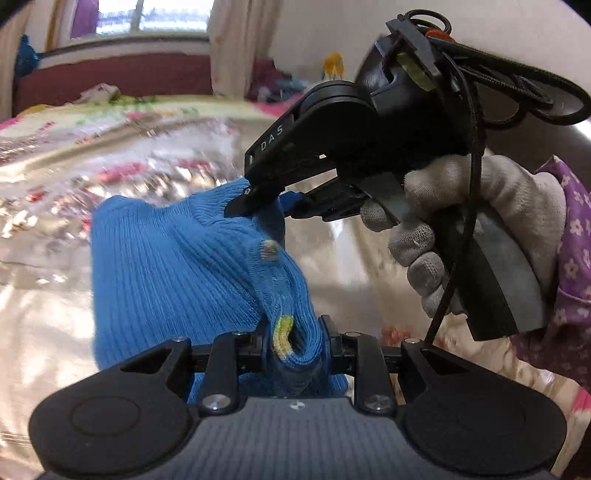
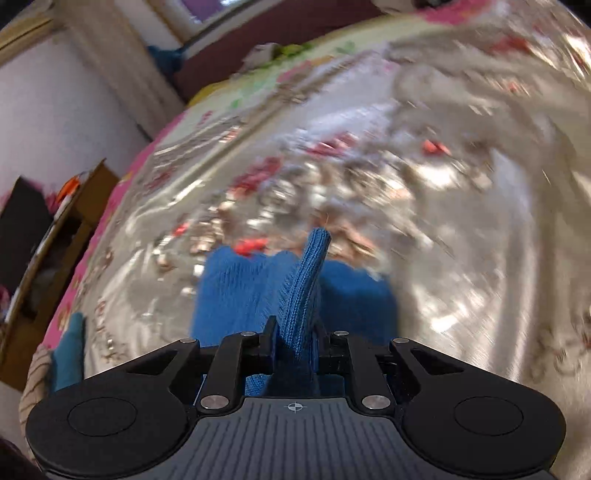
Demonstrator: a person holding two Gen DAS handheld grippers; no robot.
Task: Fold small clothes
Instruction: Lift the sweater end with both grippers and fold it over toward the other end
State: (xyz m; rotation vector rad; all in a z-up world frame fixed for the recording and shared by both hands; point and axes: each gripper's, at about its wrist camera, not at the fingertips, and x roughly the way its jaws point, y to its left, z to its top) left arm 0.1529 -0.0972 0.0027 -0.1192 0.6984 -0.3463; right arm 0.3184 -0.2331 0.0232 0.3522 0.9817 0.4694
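Pinching the blue knit garment [image 1: 177,266], both left tongs [image 1: 293,341] and right tongs [image 1: 258,199] nearly closed.

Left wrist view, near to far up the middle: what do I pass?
Left gripper shut on the bunched blue knit garment → right gripper pinching the garment's far edge → shiny floral bedspread → dark red headboard → window.

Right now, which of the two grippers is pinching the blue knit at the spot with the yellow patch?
The left gripper: the yellow patch sits in the fold of the blue knit garment between its jaws. The right gripper grips plain blue fabric.
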